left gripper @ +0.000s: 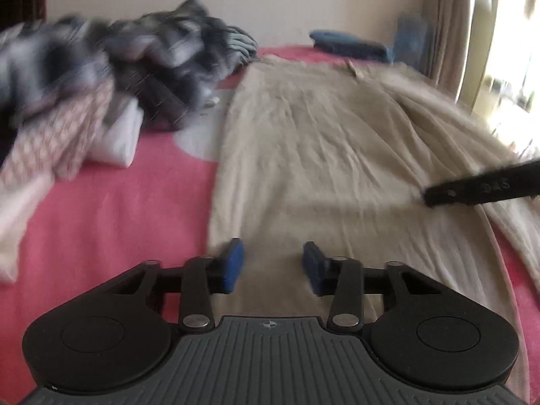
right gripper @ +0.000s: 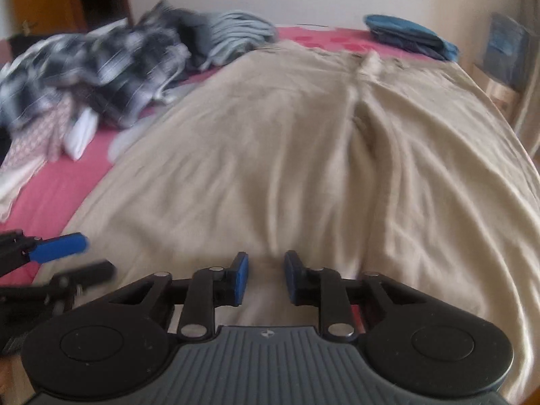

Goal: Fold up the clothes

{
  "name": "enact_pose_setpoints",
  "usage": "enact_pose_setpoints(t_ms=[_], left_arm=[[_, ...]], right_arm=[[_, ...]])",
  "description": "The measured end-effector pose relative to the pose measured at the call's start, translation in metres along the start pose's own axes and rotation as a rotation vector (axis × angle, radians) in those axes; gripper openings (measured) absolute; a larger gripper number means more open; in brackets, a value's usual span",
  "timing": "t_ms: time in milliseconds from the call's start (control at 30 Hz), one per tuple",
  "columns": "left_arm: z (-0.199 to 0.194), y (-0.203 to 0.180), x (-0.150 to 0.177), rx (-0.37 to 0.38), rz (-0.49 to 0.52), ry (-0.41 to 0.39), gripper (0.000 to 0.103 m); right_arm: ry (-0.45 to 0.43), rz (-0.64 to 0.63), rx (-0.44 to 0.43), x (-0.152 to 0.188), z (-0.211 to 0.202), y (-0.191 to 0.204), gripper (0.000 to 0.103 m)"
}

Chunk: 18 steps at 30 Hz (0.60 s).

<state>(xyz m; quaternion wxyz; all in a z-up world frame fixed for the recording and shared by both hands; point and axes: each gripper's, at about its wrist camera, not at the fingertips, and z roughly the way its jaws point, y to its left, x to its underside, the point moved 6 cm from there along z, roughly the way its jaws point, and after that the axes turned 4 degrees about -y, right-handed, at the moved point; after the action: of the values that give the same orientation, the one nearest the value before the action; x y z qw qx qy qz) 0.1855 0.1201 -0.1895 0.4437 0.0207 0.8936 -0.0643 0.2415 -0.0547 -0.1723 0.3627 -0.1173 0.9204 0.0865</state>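
Pink bedding (left gripper: 101, 222) covers the bed that fills the left wrist view, with a cream wall behind and a bright curtained window at the right. Beige trousers (left gripper: 320, 141) lie spread flat along it, waistband at the far end, laid out so that a hem can be lifted for folding. The left gripper (left gripper: 273, 263) sits low over the near edge of the cloth, its blue pads apart with fabric beneath the gap; motion blur leaves it unclear whether they pinch anything, so I read the jaws as parted and not yet clamped. A heap of unfolded clothes (left gripper: 101, 77) sits to the left, a folded blue stack (left gripper: 351, 45) at the far end, and a black finger of the right gripper (left gripper: 479, 189) enters from the right. From the right wrist view, the trousers (right gripper: 303, 155) fill the frame; the right gripper (right gripper: 266, 276) hangs above the near hem with a narrow gap, pads touching no cloth. At the left edge the left gripper (right gripper: 67, 260) stands close beside it, probably so that both take the hem together.
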Motion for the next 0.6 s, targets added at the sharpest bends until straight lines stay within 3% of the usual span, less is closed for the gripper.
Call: enact_pose_setpoints(t_ms=[100, 200, 367, 600], left_arm=[[-0.009, 0.000, -0.002, -0.034, 0.032, -0.018, 0.044], [-0.016, -0.006, -0.005, -0.051, 0.055, -0.034, 0.047], [-0.027, -0.006, -0.002, -0.072, 0.032, -0.012, 0.047], [-0.055, -0.005, 0.019, -0.079, 0.029, 0.026, 0.049]], right_arm=[[-0.040, 0.029, 0.060, -0.008, -0.016, -0.020, 0.024], [-0.062, 0.052, 0.047, -0.019, -0.014, -0.024, 0.024], [-0.047, 0.039, -0.017, -0.025, 0.005, 0.006, 0.024], [-0.027, -0.029, -0.081, -0.011, -0.004, 0.038, 0.025]])
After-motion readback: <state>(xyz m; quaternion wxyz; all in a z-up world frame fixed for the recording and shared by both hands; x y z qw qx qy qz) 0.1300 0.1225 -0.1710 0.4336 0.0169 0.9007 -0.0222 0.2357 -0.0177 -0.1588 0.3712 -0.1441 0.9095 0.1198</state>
